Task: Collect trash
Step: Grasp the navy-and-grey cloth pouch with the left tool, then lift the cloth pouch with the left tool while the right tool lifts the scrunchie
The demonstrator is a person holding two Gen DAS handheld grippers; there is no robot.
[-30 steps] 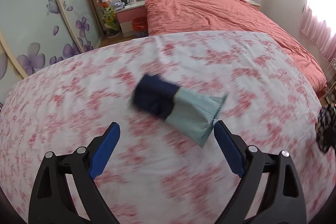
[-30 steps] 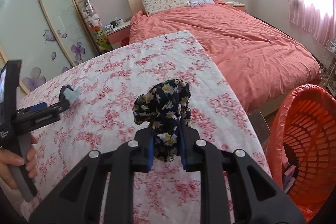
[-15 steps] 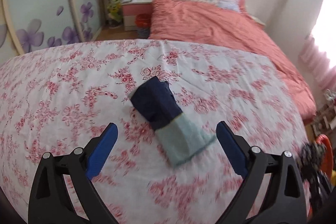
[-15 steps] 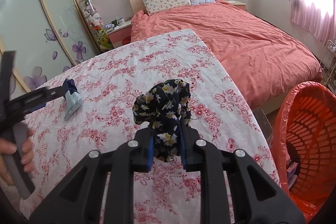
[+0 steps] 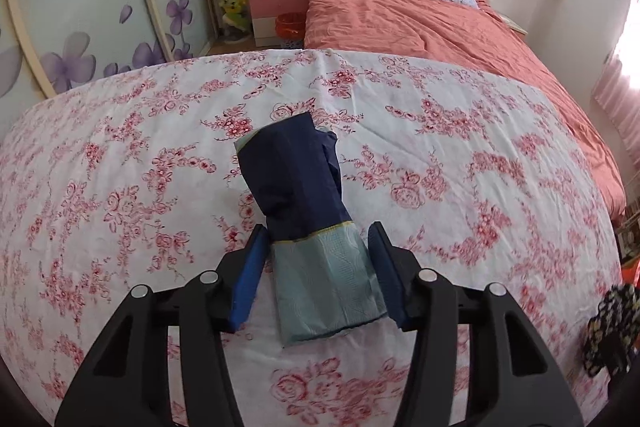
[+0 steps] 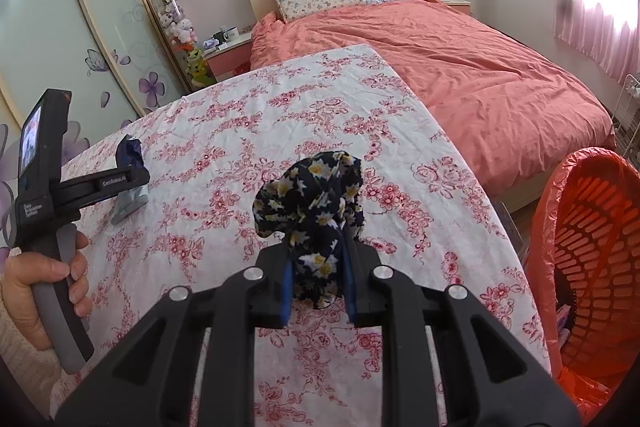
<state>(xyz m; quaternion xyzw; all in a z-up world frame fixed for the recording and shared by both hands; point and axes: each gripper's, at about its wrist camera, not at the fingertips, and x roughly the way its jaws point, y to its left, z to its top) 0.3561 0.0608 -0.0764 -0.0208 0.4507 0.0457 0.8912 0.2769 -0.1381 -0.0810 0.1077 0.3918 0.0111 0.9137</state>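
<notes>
A soft packet (image 5: pixel 304 195), navy at the far end and pale green at the near end, lies on the flower-print tablecloth (image 5: pixel 120 187). My left gripper (image 5: pixel 317 229) straddles its pale end. The jaws are closing, with the blue pads close beside the packet's sides and a thin gap still on the left. The right wrist view shows the same packet (image 6: pixel 130 155) under the left gripper (image 6: pixel 134 181), which a hand (image 6: pixel 36 275) holds. My right gripper (image 6: pixel 316 267) is shut on a bunched black cloth with yellow flowers (image 6: pixel 312 187), held above the table.
An orange mesh basket with an orange liner (image 6: pixel 592 227) stands off the table's right edge. Beyond the table is a bed with a salmon cover (image 6: pixel 460 67). A bedside cabinet (image 5: pixel 276 7) and sliding wardrobe doors (image 5: pixel 80 27) are at the back left.
The left gripper has come down over the packet and its jaws have narrowed from wide apart to just beside it. The right gripper and its flowered cloth have stayed put.
</notes>
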